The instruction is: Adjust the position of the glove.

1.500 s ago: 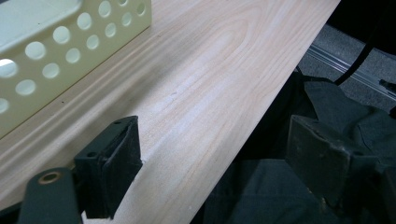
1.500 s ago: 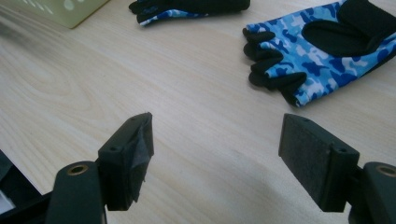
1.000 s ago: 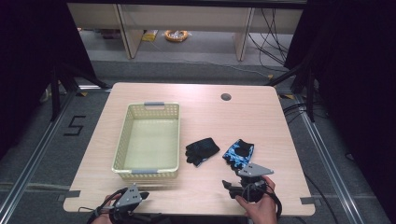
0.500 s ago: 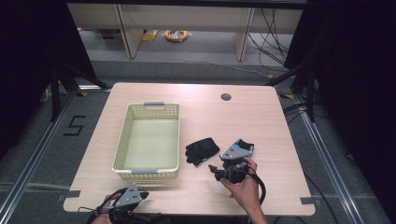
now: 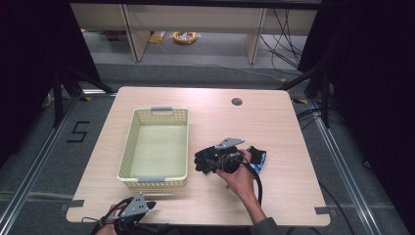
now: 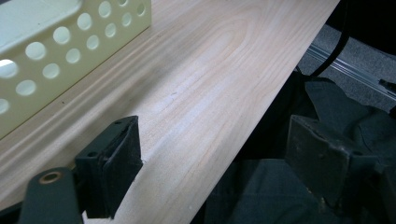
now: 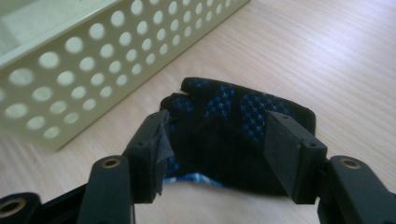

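The right gripper (image 5: 211, 161) has shifted leftward from frame centre-right; its jaws, just narrowing, straddle the black glove (image 7: 233, 135) unclamped. The left gripper (image 6: 224, 172) is spread.

A black glove (image 7: 229, 135) with blue grip dots lies flat on the table (image 5: 274, 117) just beside the cream basket (image 5: 156, 147), its mate (image 5: 258, 157) lying a little farther from that basket.

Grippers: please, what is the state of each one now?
Left gripper: open, holding nothing.
Right gripper: open, jaws around the glove, not gripping it.
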The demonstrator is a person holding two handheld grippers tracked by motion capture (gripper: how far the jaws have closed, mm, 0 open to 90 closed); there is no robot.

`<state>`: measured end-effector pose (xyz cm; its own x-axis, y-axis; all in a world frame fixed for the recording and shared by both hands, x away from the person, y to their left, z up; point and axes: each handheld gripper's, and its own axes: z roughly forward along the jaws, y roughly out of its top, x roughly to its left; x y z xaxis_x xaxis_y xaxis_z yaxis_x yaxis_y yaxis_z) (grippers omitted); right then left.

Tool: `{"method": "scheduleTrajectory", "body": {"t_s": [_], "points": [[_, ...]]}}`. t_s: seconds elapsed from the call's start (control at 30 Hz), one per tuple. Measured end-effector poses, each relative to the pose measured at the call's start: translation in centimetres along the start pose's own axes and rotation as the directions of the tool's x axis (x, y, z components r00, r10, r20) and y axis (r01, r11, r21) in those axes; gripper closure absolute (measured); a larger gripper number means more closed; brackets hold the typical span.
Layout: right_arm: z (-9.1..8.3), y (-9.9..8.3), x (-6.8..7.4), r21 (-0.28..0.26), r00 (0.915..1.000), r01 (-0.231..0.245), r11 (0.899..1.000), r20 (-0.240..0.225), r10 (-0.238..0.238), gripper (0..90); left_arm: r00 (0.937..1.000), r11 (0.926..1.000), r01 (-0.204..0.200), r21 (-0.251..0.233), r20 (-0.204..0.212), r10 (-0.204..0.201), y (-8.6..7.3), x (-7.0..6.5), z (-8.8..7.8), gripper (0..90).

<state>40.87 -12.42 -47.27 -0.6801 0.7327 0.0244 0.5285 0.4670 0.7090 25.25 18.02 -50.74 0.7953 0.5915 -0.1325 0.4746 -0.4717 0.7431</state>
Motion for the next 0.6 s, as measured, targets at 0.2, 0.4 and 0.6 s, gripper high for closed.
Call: {"method": "scheduleTrajectory", "body": {"t_s": [0.2,0.4,0.6], "points": [[2.0,0.8,-0.3,0.037,0.9996,-0.028,0.999,-0.001,0.028,41.7,1.0,1.0,0.002,-0.002,0.001,-0.002,0.0,0.0,0.0,17.8],[3.8,0.7,-0.3,0.075,0.9988,-0.039,0.996,0.033,0.037,43.5,0.9999,0.9998,-0.015,0.01,0.003,0.015,0.0,0.0,-0.2,17.8],[4.1,0.4,-0.8,0.115,0.9983,-0.015,0.993,0.058,0.008,44.4,0.9994,0.9994,-0.034,0.006,0.006,0.034,0.1,0.1,-0.2,17.9]]}}
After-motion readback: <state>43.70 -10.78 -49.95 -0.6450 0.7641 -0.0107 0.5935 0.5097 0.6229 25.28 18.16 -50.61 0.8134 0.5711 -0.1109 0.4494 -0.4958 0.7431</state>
